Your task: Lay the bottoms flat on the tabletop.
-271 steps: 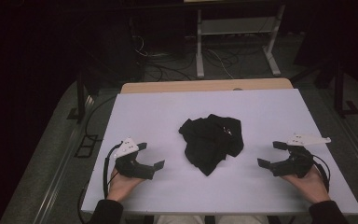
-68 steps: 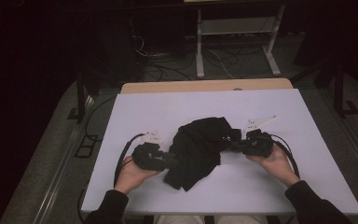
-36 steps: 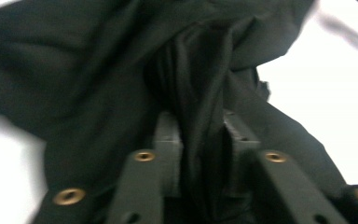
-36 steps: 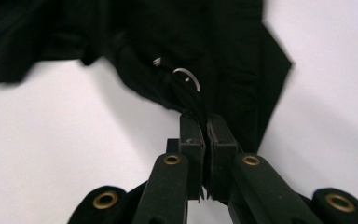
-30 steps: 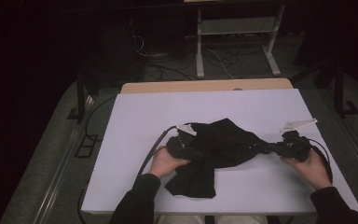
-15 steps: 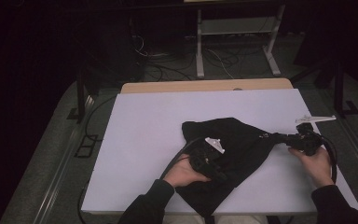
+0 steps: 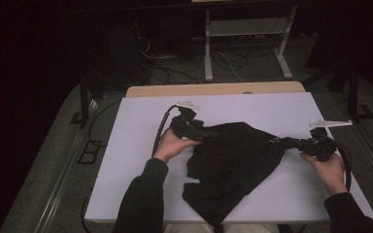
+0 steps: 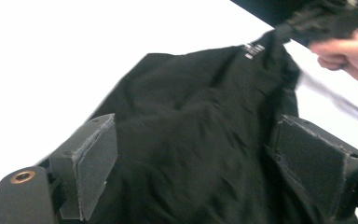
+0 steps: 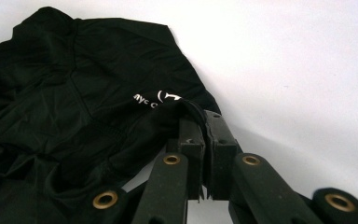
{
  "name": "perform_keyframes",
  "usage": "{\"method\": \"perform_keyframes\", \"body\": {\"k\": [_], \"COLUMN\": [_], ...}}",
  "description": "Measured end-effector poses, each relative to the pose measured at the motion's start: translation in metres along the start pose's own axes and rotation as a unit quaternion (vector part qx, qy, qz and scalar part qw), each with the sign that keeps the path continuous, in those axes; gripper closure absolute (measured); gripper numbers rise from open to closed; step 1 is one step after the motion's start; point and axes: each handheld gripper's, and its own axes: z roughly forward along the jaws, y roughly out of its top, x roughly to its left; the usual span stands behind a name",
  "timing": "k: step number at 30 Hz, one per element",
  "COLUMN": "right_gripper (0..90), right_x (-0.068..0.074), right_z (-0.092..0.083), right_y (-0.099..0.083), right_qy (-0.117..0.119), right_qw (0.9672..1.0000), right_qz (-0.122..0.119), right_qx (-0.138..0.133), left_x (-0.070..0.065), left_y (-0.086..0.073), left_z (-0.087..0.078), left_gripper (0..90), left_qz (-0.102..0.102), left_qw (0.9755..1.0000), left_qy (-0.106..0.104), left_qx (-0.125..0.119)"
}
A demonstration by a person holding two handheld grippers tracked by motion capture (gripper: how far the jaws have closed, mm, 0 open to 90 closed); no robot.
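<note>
Spreading the black thin-fabric garment (image 7: pixel 233 165) is half done: your right gripper (image 7: pixel 291 143) clamps its edge, your left gripper (image 8: pixel 191 172), just opened, must regrip the bunched side.

My black garment (image 7: pixel 233 165) hangs past the near edge of the table (image 7: pixel 141 194), and the picture's bottom edge cuts its lowest fold off. In my left gripper view the cloth runs out under the frame, blurred, so its folds are hard to read. The white print (image 9: pixel 157 98) is half tucked behind my right gripper (image 9: pixel 200 122), only partly legible.
</note>
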Motion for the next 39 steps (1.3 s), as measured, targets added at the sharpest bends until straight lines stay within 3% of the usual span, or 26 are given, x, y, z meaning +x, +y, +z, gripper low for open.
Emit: {"method": "perform_keyframes", "body": {"k": [3, 8, 11, 12, 13, 14, 15, 18, 20, 24, 29, 32, 35, 36, 37, 39], "right_gripper": [85.9, 85.9, 85.9, 85.9, 85.9, 85.9, 85.9, 85.9, 85.9, 85.9, 85.9, 85.9, 85.6, 84.5, 77.8, 68.7], "right_x": [0.0, 0.0, -0.002, -0.003, -0.004, -0.005, -0.006, -0.008, -0.009, -0.011, -0.009, -0.006, -0.004, -0.005, -0.005, -0.008], "right_z": [0.0, 0.0, 0.0, 0.0, 0.001, 0.002, 0.003, 0.006, 0.007, 0.012, 0.034, 0.048, 0.062, 0.067, 0.071, 0.078], "right_y": [0.0, 0.0, 0.0, 0.0, 0.001, 0.001, 0.002, 0.006, 0.011, 0.03, 0.061, 0.077, 0.085, 0.085, 0.084, 0.08], "right_qy": [0.002, 0.005, 0.008, 0.009, 0.01, 0.011, 0.012, 0.019, 0.026, 0.037, 0.061, 0.083, 0.096, 0.094, 0.087, 0.062], "right_qw": [1.0, 1.0, 1.0, 1.0, 0.9999, 0.9999, 0.9999, 0.9997, 0.9995, 0.9989, 0.9971, 0.9944, 0.9917, 0.9917, 0.9928, 0.9965], "right_qz": [-0.001, -0.001, -0.001, -0.001, -0.003, -0.004, -0.006, -0.013, -0.017, -0.027, -0.043, -0.058, -0.077, -0.082, -0.08, -0.056], "right_qx": [-0.002, -0.003, -0.003, -0.003, -0.002, -0.001, 0.003, 0.007, 0.005, -0.005, -0.015, -0.031, -0.036, -0.029, -0.02, 0.004], "left_x": [0.017, 0.05, 0.062, 0.064, 0.064, 0.063, 0.063, 0.062, 0.062, 0.057, 0.049, 0.04, 0.031, 0.027, 0.024, 0.014], "left_y": [0.003, -0.006, -0.017, -0.021, -0.023, -0.025, -0.026, -0.025, -0.024, -0.016, -0.014, -0.028, -0.054, -0.064, -0.073, -0.09], "left_z": [0.01, 0.03, 0.043, 0.047, 0.049, 0.048, 0.048, 0.046, 0.038, 0.007, -0.033, -0.05, -0.06, -0.06, -0.059, -0.055], "left_gripper": [12.1, 12.3, 15.5, 18.4, 23.7, 29.5, 49.6, 83.6, 85.6, 85.9, 85.9, 85.8, 85.9, 85.9, 85.9, 85.9], "left_qz": [-0.004, -0.038, -0.064, -0.061, -0.051, -0.049, -0.053, -0.049, -0.05, -0.05, -0.057, -0.072, -0.098, -0.111, -0.119, -0.125], "left_qw": [0.9999, 0.9978, 0.9948, 0.9935, 0.9937, 0.995, 0.9948, 0.9932, 0.9932, 0.9959, 0.9967, 0.9963, 0.9946, 0.9935, 0.9926, 0.992], "left_qy": [0.014, 0.047, 0.044, 0.043, 0.044, 0.038, 0.024, 0.017, 0.023, 0.038, 0.047, 0.045, 0.034, 0.028, 0.023, 0.011], "left_qx": [0.008, 0.028, 0.067, 0.085, 0.089, 0.079, 0.084, 0.105, 0.102, 0.065, 0.034, 0.014, -0.005, -0.006, 0.002, 0.017]}}
